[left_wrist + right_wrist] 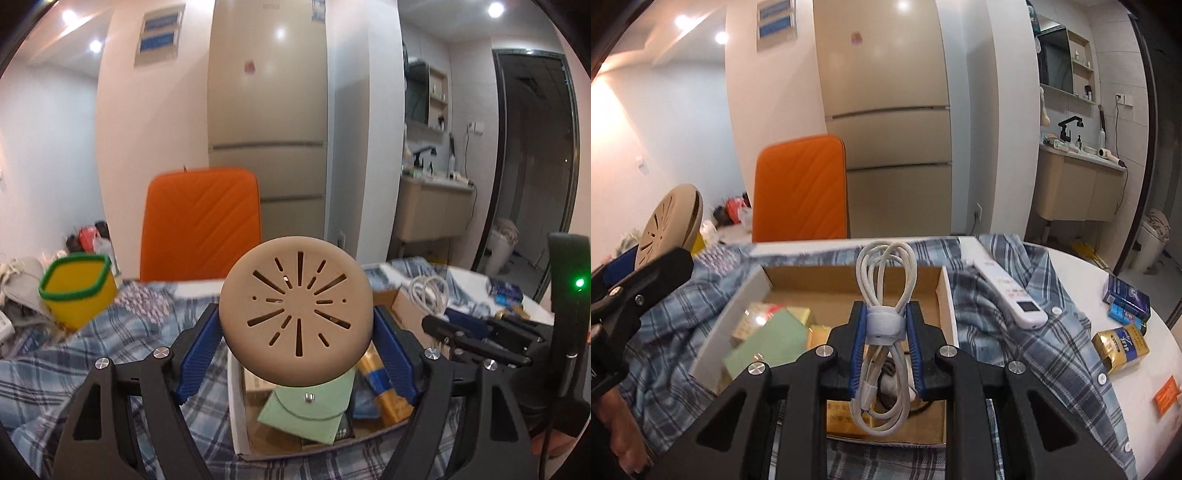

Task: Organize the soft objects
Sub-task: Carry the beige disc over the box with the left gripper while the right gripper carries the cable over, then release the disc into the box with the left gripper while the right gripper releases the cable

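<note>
My left gripper [295,332] is shut on a round beige slotted disc [295,310] and holds it above a white cardboard box [236,406]. The box holds a green pouch [310,410] and a gold pack. My right gripper [886,332] is shut on a coiled white cable [886,291] bound by a grey strap, held over the same box [945,295]. The disc also shows at the left of the right wrist view [668,225]. A blue plaid shirt [1034,332] lies under and around the box.
A yellow cup with a green rim [77,288] stands at the left. A white remote [1008,291] lies on the shirt. Blue and gold packs [1123,343] sit on the white table at right. An orange chair [801,192] stands behind.
</note>
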A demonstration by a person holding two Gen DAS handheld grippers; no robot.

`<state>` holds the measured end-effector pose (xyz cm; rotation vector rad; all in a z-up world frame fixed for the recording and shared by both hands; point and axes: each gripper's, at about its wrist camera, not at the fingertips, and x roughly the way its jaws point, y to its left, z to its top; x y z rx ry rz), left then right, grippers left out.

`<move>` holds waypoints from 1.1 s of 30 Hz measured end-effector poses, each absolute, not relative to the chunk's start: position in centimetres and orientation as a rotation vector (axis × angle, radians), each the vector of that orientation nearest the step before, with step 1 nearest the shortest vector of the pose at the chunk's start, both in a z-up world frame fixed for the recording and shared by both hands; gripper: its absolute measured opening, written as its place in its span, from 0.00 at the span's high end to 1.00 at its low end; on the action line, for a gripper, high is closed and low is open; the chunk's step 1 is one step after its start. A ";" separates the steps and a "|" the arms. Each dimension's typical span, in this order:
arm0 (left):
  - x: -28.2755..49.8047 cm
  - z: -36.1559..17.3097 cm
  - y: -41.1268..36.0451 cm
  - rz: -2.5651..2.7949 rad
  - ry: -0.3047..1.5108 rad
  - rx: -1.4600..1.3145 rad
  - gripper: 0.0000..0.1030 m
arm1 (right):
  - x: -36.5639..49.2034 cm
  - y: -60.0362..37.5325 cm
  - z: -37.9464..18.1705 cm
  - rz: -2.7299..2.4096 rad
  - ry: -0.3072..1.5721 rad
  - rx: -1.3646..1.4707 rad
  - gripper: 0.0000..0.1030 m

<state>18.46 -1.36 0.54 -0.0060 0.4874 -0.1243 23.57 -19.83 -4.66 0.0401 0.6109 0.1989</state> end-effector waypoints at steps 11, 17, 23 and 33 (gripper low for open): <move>19.3 -1.3 -1.6 -0.128 0.556 0.002 0.23 | 24.7 -20.2 -6.5 0.185 0.670 0.029 0.79; 19.6 -2.0 -1.5 -0.106 0.574 0.014 0.23 | 25.2 -20.2 -7.0 0.201 0.711 0.032 0.78; 20.0 -2.6 -1.4 -0.099 0.601 0.020 0.23 | 26.1 -20.4 -8.0 0.225 0.772 0.061 0.78; 20.1 -2.8 -1.0 -0.099 0.610 0.003 0.23 | 25.9 -20.9 -7.7 0.248 0.750 0.114 0.40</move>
